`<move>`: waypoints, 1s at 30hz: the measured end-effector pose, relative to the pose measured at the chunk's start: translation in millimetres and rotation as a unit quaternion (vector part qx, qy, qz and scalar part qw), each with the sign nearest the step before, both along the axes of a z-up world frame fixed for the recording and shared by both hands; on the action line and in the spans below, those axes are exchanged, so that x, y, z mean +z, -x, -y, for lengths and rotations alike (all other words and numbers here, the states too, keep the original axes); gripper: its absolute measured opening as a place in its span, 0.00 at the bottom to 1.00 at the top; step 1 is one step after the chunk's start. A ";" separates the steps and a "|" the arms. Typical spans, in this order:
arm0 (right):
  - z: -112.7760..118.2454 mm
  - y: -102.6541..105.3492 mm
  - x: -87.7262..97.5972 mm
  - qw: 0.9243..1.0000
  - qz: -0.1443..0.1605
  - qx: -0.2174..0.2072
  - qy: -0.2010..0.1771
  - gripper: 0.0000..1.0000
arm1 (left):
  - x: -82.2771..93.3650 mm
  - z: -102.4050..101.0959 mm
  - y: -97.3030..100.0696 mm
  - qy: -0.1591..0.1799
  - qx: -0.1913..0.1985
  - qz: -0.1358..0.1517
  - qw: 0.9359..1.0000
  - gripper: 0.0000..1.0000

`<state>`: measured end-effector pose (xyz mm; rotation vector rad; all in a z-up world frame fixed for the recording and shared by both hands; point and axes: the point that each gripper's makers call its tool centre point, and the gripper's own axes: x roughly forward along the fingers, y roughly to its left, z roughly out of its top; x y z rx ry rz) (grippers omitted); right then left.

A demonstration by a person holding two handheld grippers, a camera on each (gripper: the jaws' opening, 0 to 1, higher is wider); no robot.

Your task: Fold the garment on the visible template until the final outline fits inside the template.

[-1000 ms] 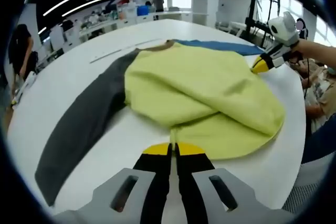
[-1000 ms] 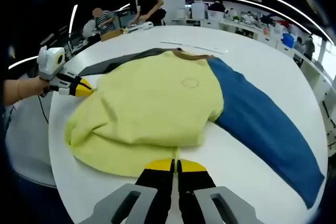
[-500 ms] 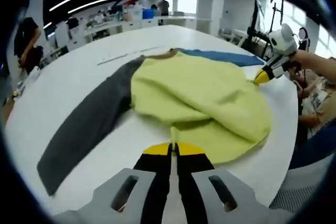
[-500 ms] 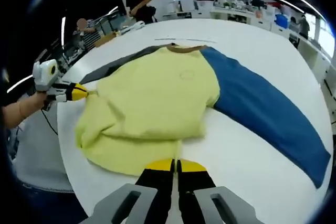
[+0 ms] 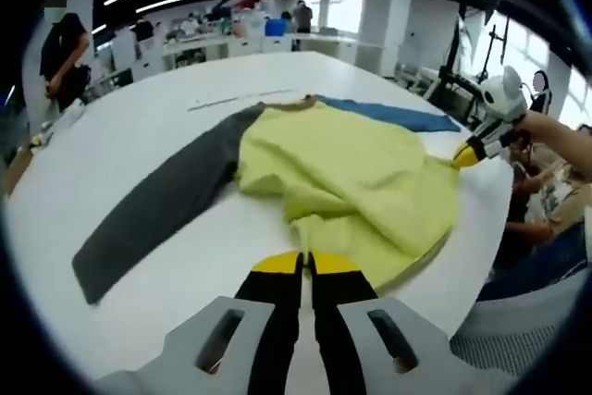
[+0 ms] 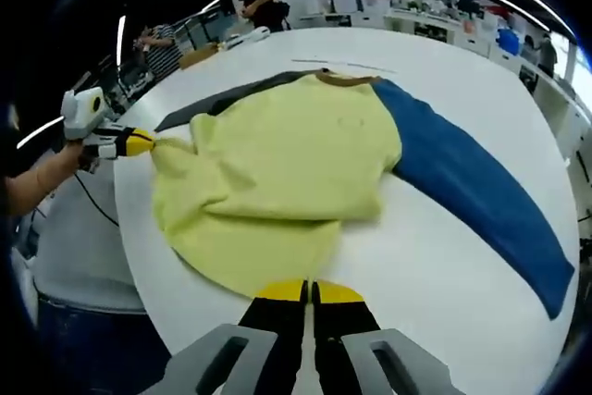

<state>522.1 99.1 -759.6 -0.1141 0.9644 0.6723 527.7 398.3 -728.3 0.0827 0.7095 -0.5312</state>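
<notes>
Both grippers clamp the hem of the garment at the near edge of the table, the cloth bunched up between them.

Nearest, the left gripper (image 5: 305, 264) and the right gripper (image 6: 309, 291) each have their 2 yellow-tipped jaws pressed together on the yellow hem, probably so the lower body can be carried over in 1 fold. The garment (image 6: 287, 159) is soft, matte knit, its yellow body rumpled into ridges. Beyond lie a flat grey sleeve (image 5: 157, 215) and a blue sleeve (image 6: 472, 201), still spread wide, and a brown collar (image 6: 342, 80) farthest off. The round white table (image 5: 139, 127) is smooth; I cannot make out a template.
</notes>
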 end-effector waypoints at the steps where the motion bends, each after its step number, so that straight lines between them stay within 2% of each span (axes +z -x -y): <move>1: 0.1 0.9 0.0 1.000 0.000 0.000 0.000 0.00 | -0.1 -0.7 2.9 0.000 0.001 -0.001 1.000 0.00; 5: 2.2 9.1 -0.9 1.000 -0.001 0.001 0.009 0.00 | 4.2 -4.3 14.5 0.012 0.015 -0.001 1.000 0.00; 15: -2.0 30.1 4.9 1.000 0.001 0.012 0.001 0.00 | 6.0 -13.6 32.6 0.018 0.040 -0.011 0.999 0.01; 19: 1.6 38.4 5.2 1.000 0.002 0.015 0.009 0.00 | 1.4 -15.9 41.3 0.015 0.045 -0.021 0.999 0.01; 25: 3.7 50.2 3.8 1.000 -0.012 -0.006 -0.004 0.00 | -6.8 -20.0 54.3 0.015 0.050 -0.034 0.998 0.01; 30: 7.5 62.4 -3.6 1.000 -0.019 -0.005 0.015 0.00 | -10.9 -25.0 59.2 0.016 0.061 -0.043 0.997 0.01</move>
